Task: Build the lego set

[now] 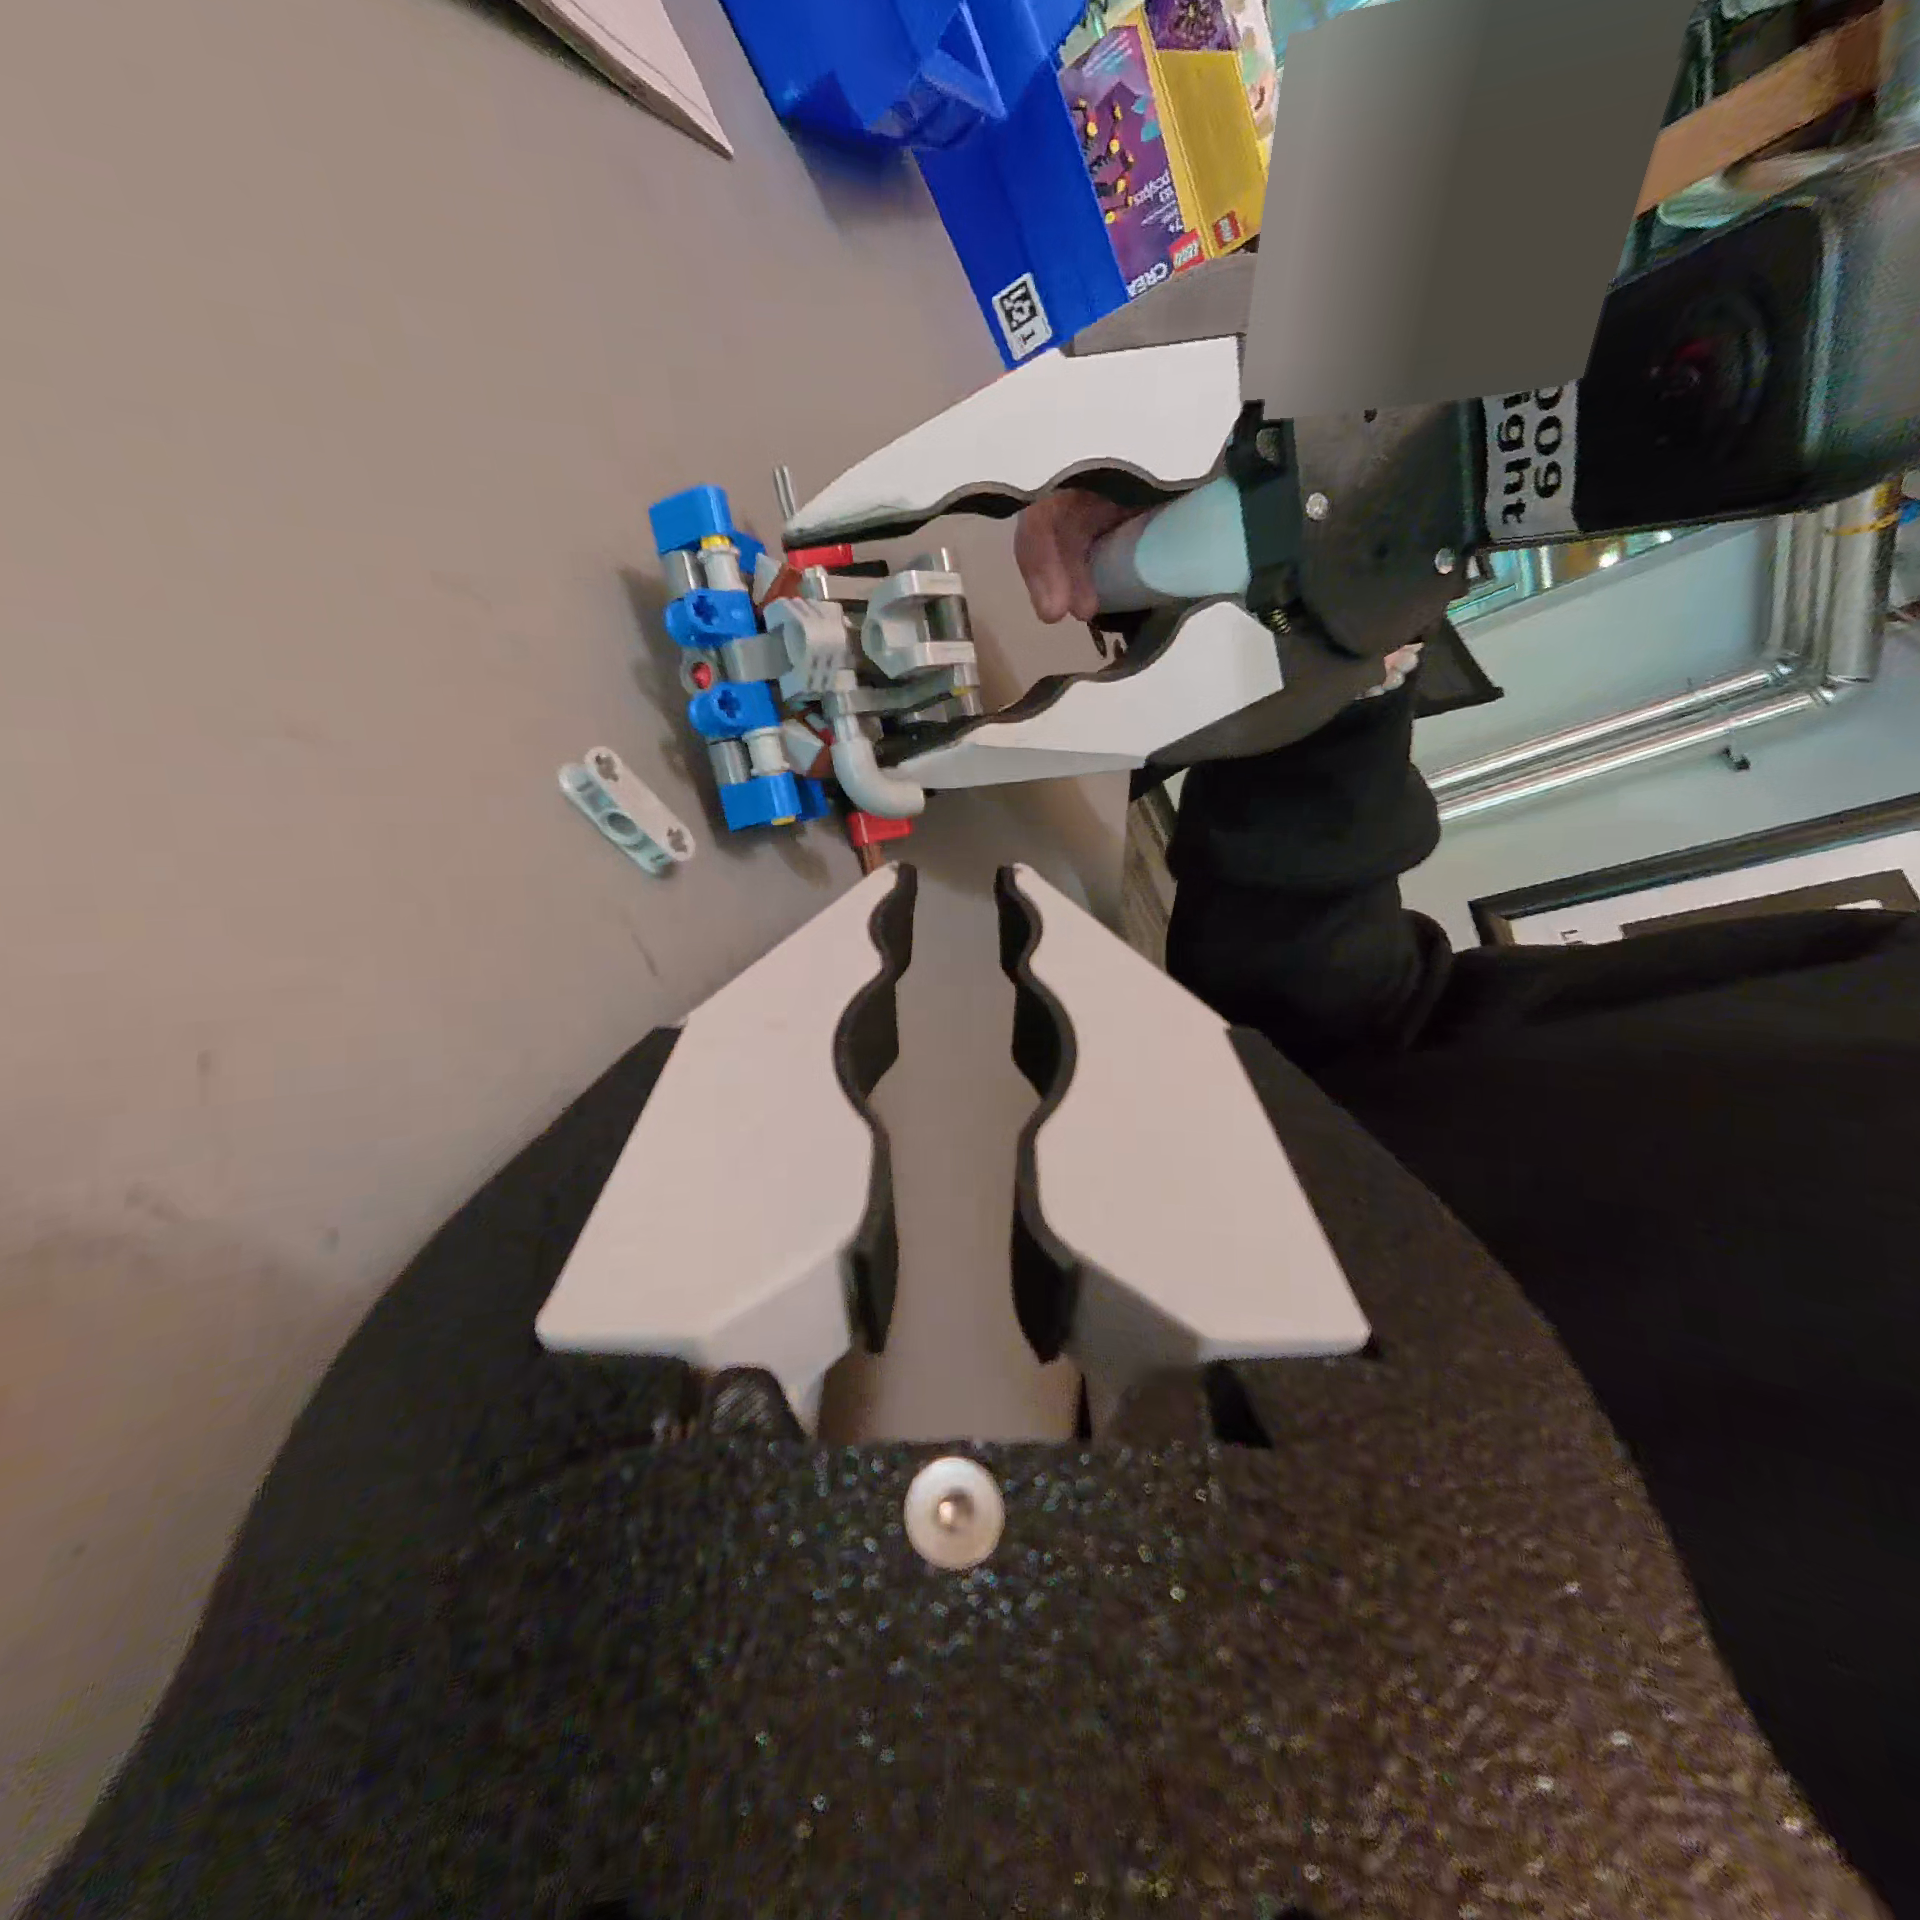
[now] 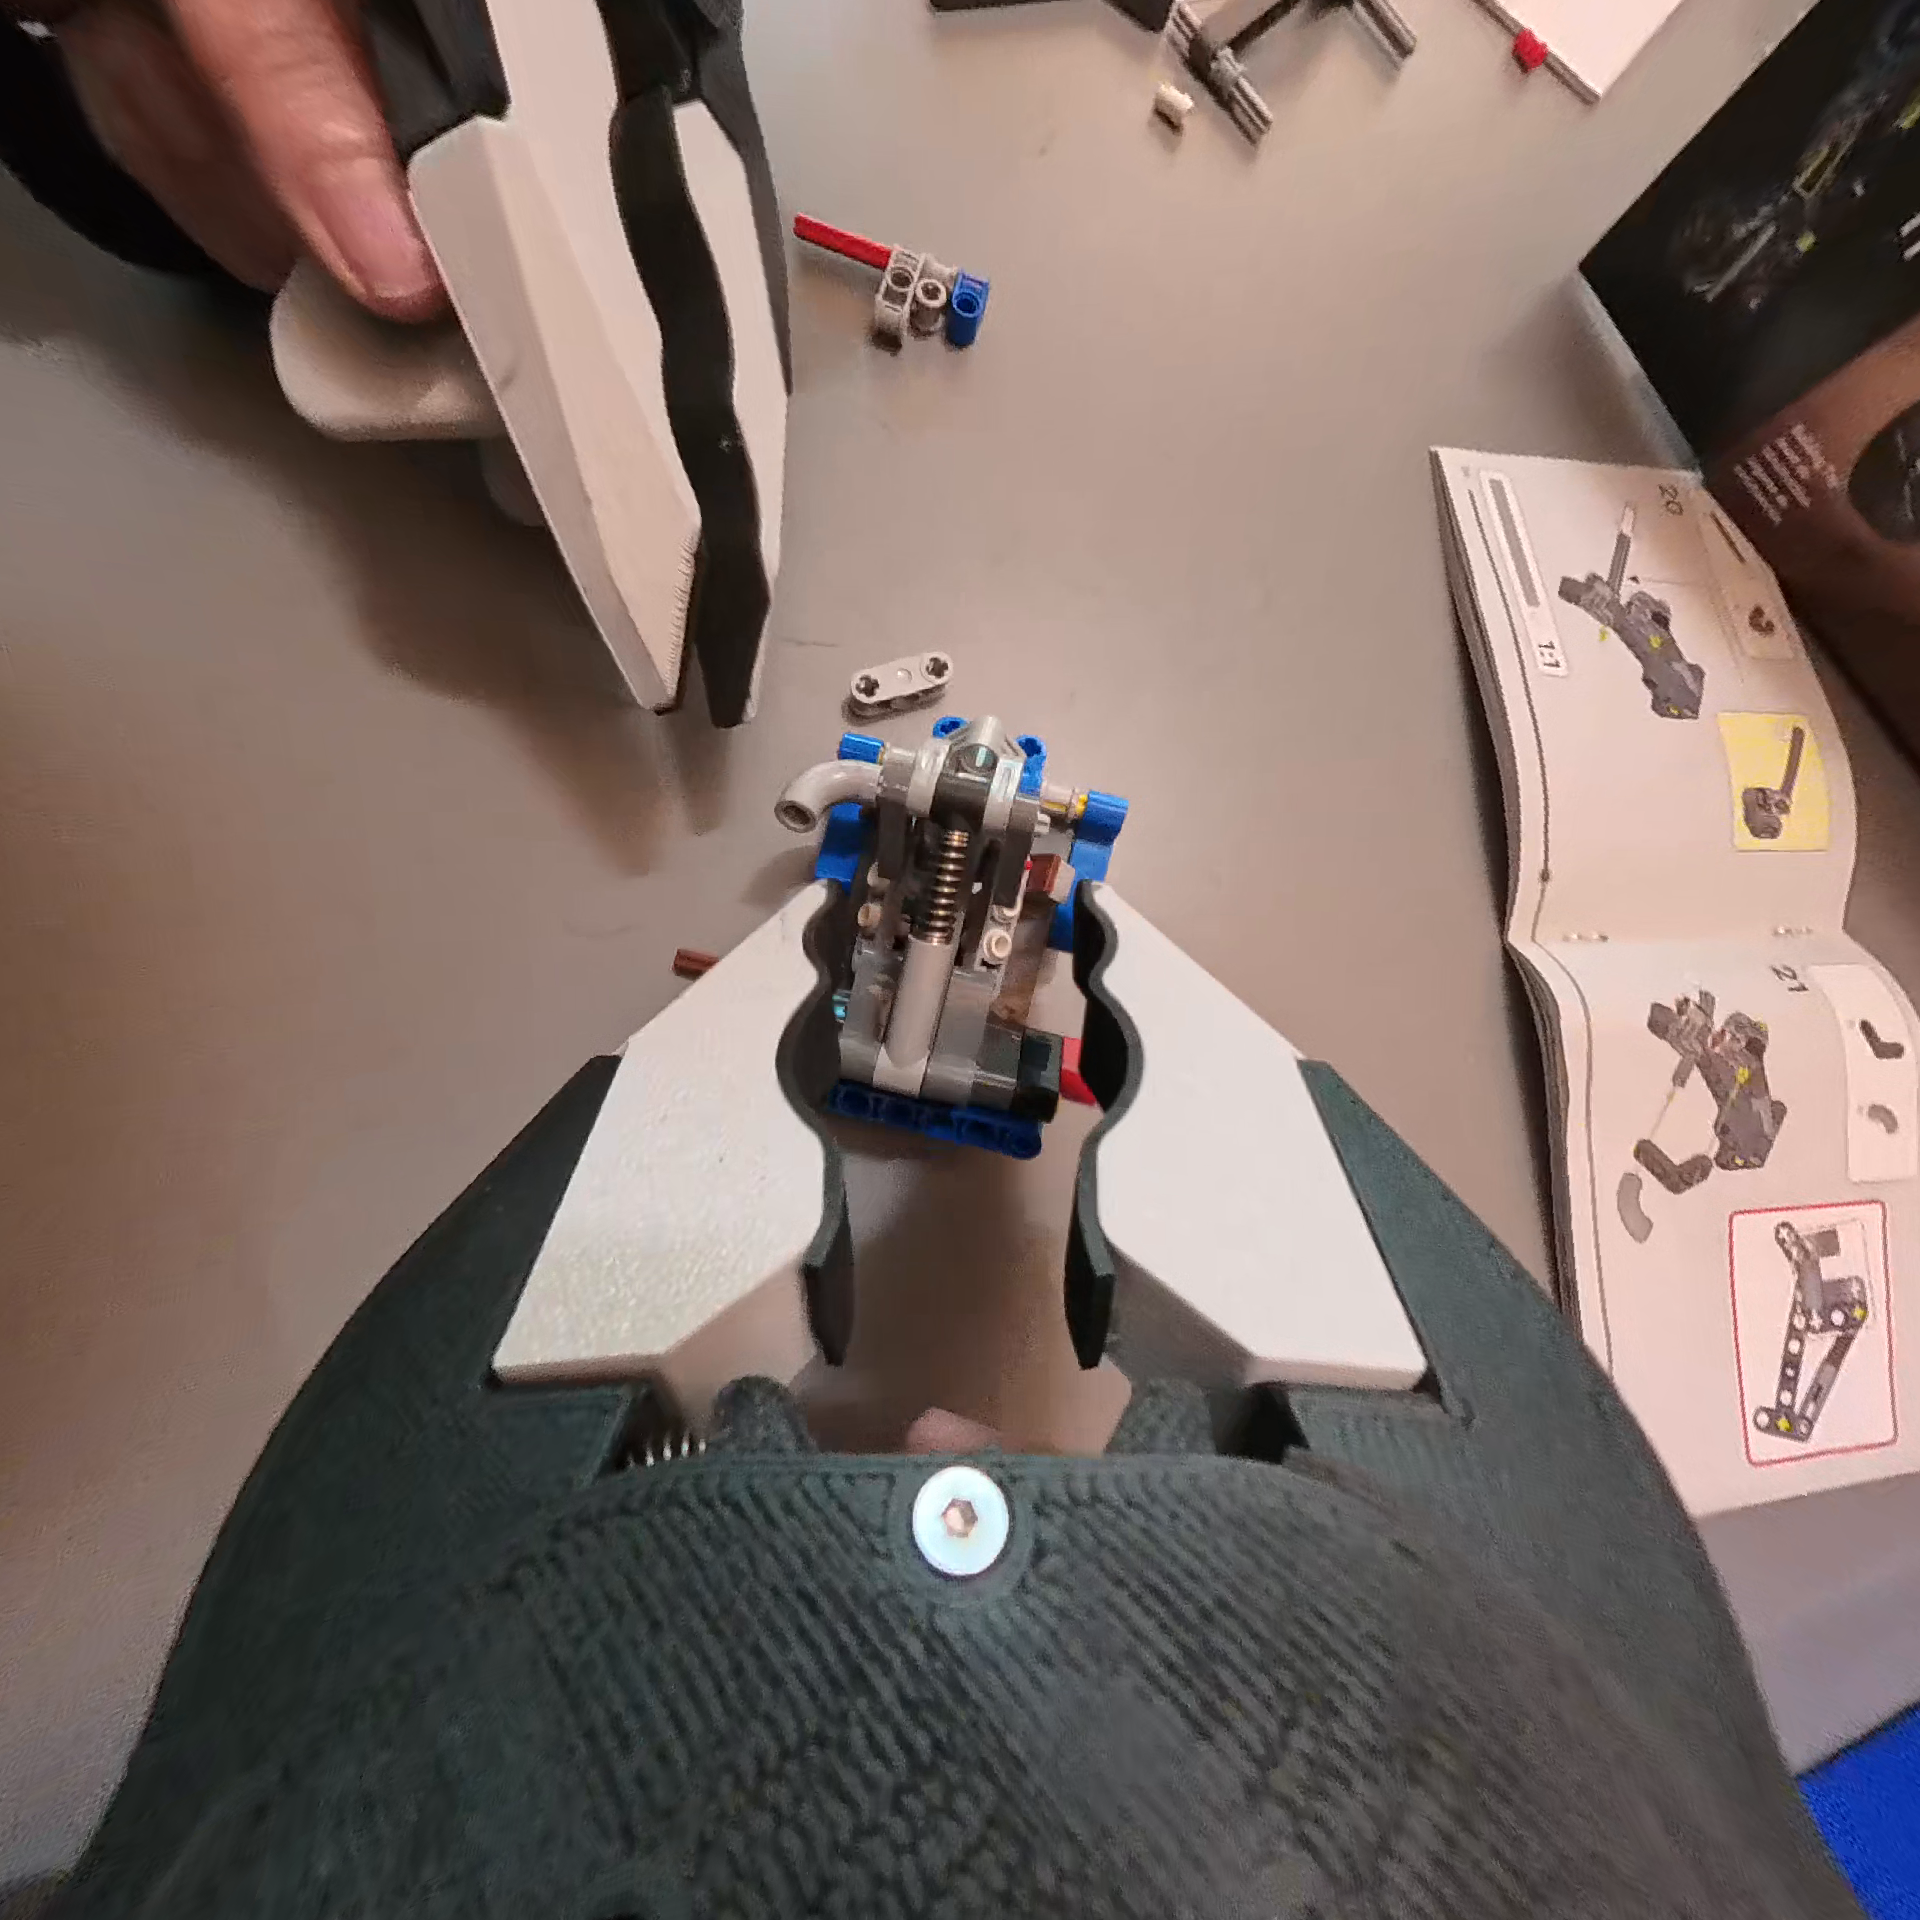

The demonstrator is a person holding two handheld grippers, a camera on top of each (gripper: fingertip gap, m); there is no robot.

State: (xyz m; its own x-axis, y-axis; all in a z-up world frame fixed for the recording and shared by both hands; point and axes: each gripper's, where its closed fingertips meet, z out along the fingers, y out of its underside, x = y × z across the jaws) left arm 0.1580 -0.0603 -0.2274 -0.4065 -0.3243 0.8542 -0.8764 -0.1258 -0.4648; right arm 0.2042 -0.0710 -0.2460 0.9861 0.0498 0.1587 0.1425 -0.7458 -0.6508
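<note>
Grey table [image 2: 312,935] bears blue-grey sprung brick assembly [image 2: 951,935].

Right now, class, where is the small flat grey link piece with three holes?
The grey link lies loose on the table, just beyond the blue-and-grey brick assembly, near the left gripper's fingers.

A blue-and-grey brick assembly [image 2: 961,935] with a metal spring stands at frame centre, clamped in the right gripper [image 2: 951,899]; a small grey connector [image 2: 900,681] lies just beyond it.
</note>
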